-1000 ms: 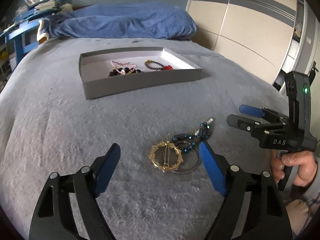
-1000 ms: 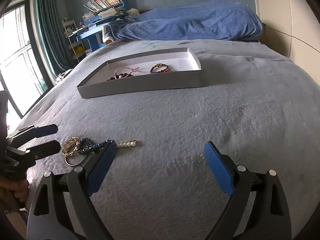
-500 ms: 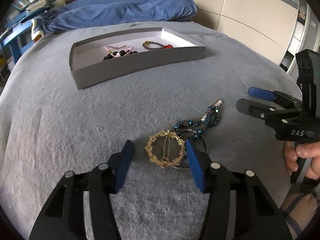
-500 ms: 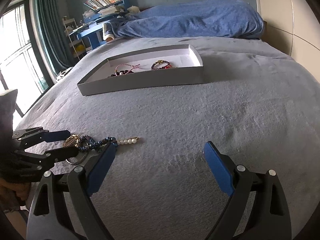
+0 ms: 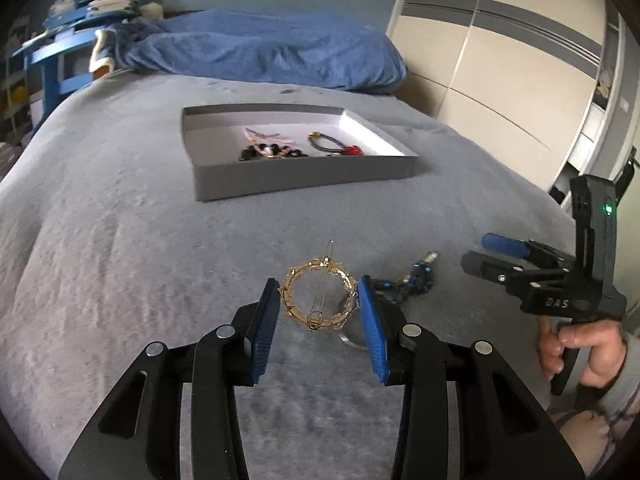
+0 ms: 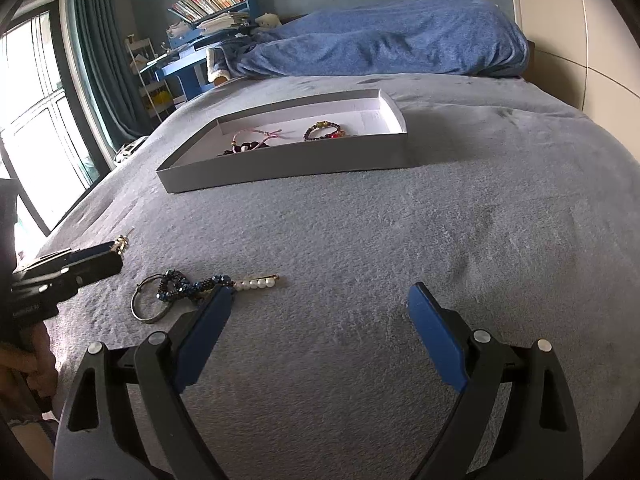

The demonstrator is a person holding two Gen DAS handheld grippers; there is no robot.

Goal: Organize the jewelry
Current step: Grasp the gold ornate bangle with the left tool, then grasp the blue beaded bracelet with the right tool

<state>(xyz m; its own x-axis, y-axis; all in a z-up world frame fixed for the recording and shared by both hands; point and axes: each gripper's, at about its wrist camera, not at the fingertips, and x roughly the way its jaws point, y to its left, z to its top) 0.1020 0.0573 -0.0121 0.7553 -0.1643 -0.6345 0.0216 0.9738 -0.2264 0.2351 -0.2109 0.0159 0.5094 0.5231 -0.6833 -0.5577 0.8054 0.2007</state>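
The left gripper (image 5: 318,300) had narrowed its jaws since one second earlier, when they stood wide apart in front of the pile. Now both blue pads (image 5: 266,332) pressed against the sides of the gold wreath hair clip (image 5: 318,300), so it was closed on this clip. The clip also looked lifted from the bed cover (image 6: 400,240): in the right wrist view only its gold tip showed at the end of the left gripper (image 6: 116,246), above the fabric and apart from the other pieces. I judge that the grasp was finished and that the carrying to the grey tray (image 5: 304,182) was the next step.

Just beside the clip, the blue beaded bracelet (image 6: 188,286), the metal bangle (image 6: 150,308) and the pearl hair pin (image 6: 256,283) remained on the cover, not moved since before. The right gripper (image 6: 320,334) hovered near them with its jaws wide and empty, as it was earlier.

Farther away, the tray lay on the bed with two bracelets inside: a pink and dark one (image 5: 268,148) and a dark one with red beads (image 5: 336,146). So part of the sorting was done, and four pieces were left.

The only writing I could read was "DAS" on the body of the right gripper (image 5: 492,254) in the left wrist view. The books on the blue shelf (image 6: 212,0) were too small to read.
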